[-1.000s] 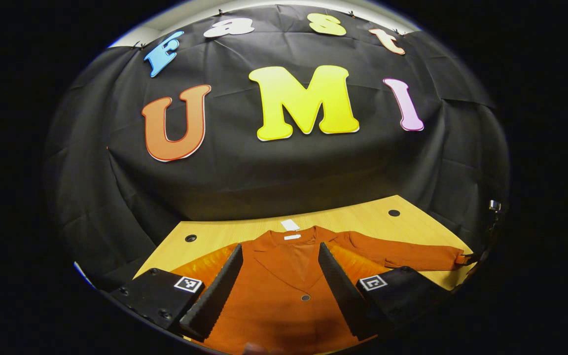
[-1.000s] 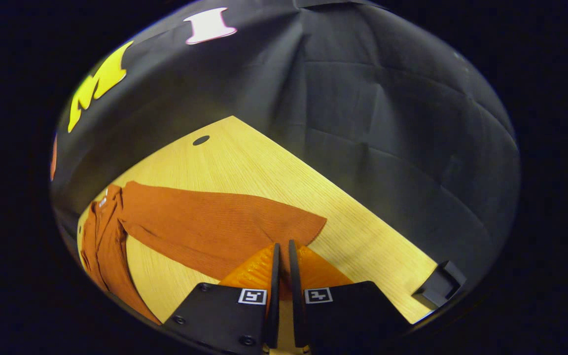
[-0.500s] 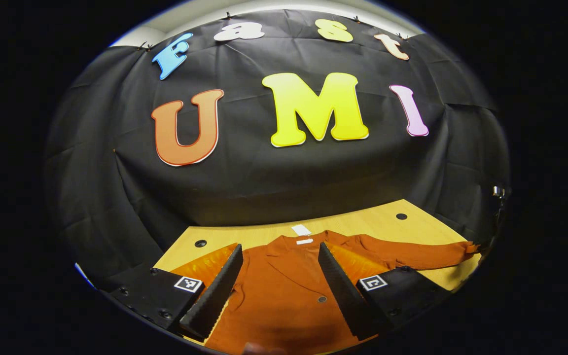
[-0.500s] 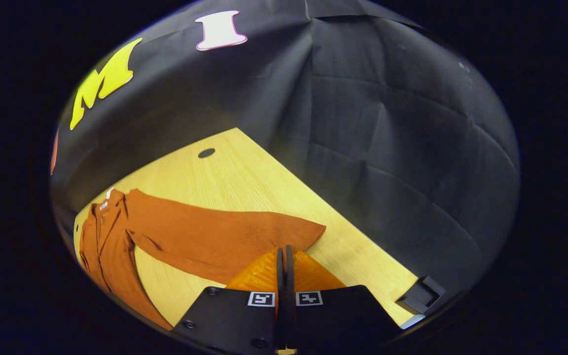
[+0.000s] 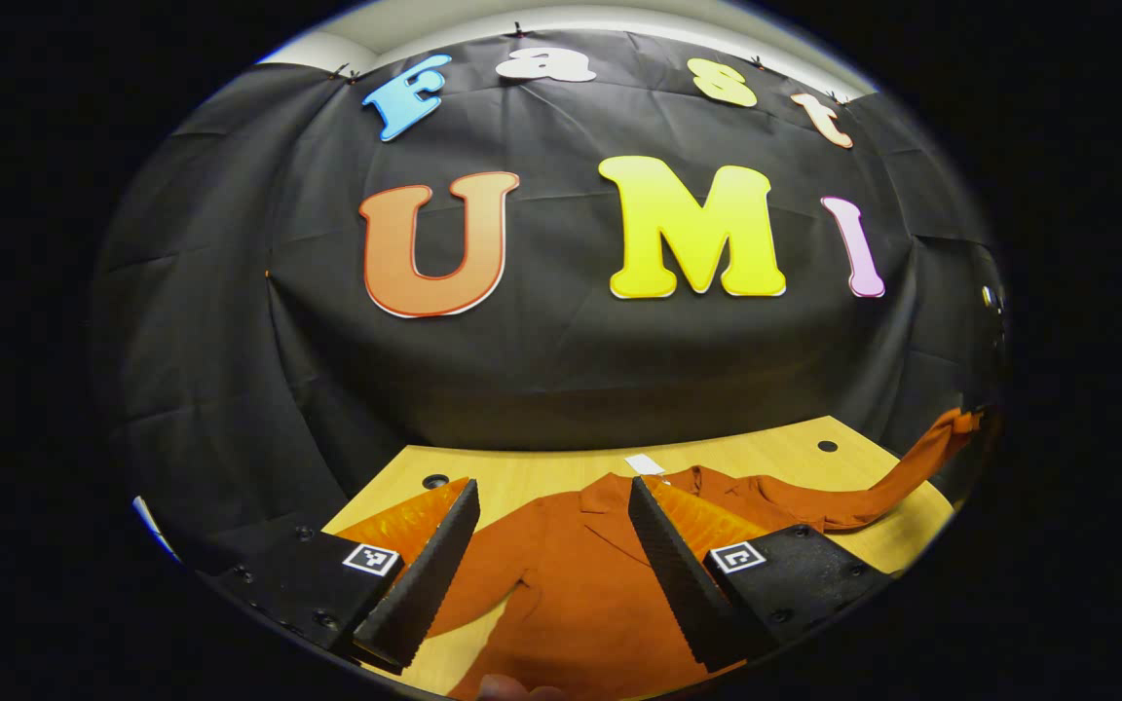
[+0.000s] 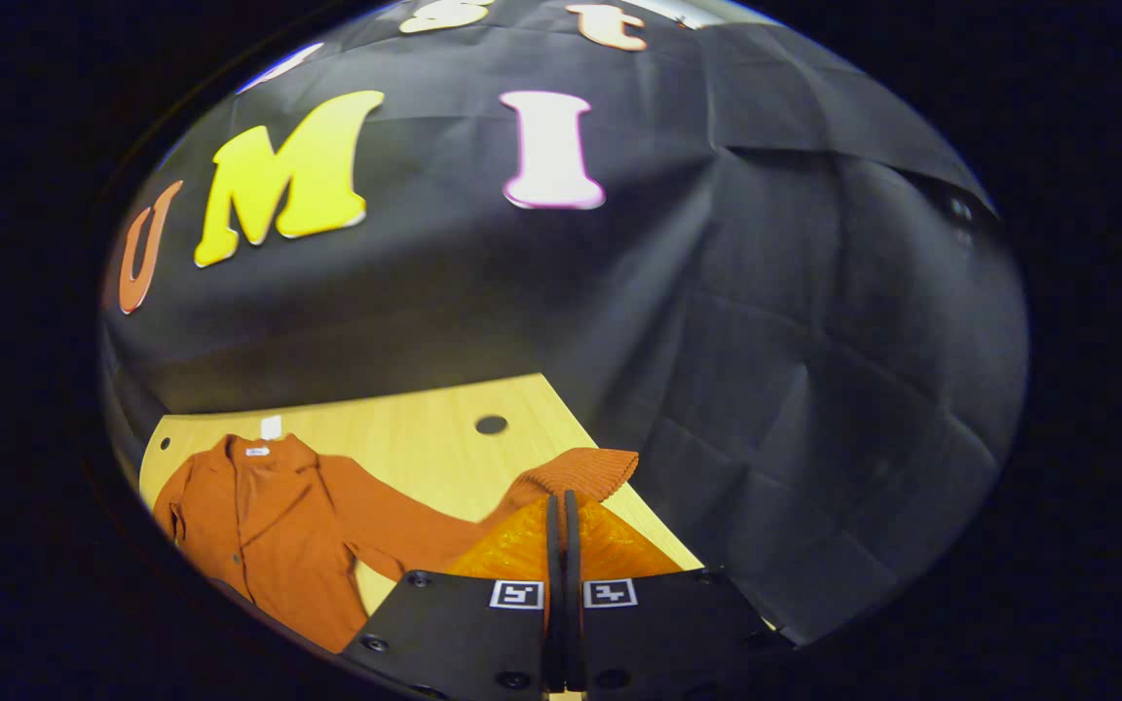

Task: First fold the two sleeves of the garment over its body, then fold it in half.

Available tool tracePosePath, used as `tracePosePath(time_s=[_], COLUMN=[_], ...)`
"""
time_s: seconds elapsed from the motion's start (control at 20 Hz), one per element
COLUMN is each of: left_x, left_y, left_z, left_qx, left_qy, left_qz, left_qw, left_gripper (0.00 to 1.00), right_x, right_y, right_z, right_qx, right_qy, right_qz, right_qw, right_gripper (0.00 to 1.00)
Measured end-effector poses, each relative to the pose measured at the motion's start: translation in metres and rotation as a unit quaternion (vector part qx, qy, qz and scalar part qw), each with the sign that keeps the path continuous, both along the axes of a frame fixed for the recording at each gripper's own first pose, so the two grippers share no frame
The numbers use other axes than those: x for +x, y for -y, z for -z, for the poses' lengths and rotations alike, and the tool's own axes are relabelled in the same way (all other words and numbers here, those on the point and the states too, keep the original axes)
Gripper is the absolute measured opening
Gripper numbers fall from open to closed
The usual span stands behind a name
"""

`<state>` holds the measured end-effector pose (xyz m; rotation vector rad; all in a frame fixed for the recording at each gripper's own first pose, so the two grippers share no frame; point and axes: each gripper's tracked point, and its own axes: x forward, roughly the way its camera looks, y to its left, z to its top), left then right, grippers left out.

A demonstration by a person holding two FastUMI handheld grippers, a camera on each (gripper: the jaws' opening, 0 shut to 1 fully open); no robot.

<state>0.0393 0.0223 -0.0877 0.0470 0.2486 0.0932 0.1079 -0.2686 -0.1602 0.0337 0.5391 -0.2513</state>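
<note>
An orange buttoned garment [image 5: 580, 565] lies flat on the wooden table [image 5: 522, 465], collar toward the wall. My left gripper [image 5: 551, 487] hovers open over its body, nothing between the fingers. The garment's left sleeve [image 5: 478, 589] lies beside the body. In the right gripper view, my right gripper [image 6: 561, 498] is shut on the cuff [image 6: 580, 470] of the other sleeve and holds it up off the table. That sleeve [image 6: 405, 531] sags back to the garment body [image 6: 259, 516]. From the left gripper view, the raised sleeve [image 5: 912, 462] rises at the far right.
A small white tag [image 5: 644, 464] lies on the table just beyond the collar. Round cable holes [image 5: 435, 481] [image 6: 491, 424] sit near the table's back corners. The black cloth wall stands close behind and to the right of the table.
My right gripper has lifted the cuff off the table and swung toward the garment body, so the sleeve now hangs. The left gripper has shifted sideways and stays open.
</note>
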Motion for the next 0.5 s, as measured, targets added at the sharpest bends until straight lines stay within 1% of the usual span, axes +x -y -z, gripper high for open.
tracePosePath(time_s=[0.2, 0.3, 0.4, 0.45, 0.5], left_x=[-0.011, -0.019, -0.030, -0.036, -0.044], left_y=[-0.043, -0.070, -0.100, -0.115, -0.130], left_z=[0.003, 0.006, 0.008, 0.010, 0.011], left_qx=[-0.003, -0.007, -0.016, -0.020, -0.023], left_qy=[0.008, 0.009, 0.009, 0.009, 0.008], left_qz=[-0.008, -0.025, -0.050, -0.063, -0.077], left_qw=[1.000, 1.000, 0.999, 0.998, 0.997], left_gripper=[0.99, 0.99, 0.99, 0.99, 0.99], right_x=[0.056, 0.079, 0.096, 0.103, 0.106], right_y=[-0.080, -0.132, -0.192, -0.224, -0.254], right_z=[-0.059, -0.078, -0.088, -0.085, -0.081], right_qx=[-0.013, -0.023, -0.031, -0.035, -0.040], right_qy=[0.044, 0.063, 0.074, 0.078, 0.077], right_qz=[-0.055, -0.089, -0.130, -0.152, -0.171], right_qw=[0.997, 0.994, 0.988, 0.985, 0.981], right_gripper=[0.00, 0.00, 0.00, 0.02, 0.00])
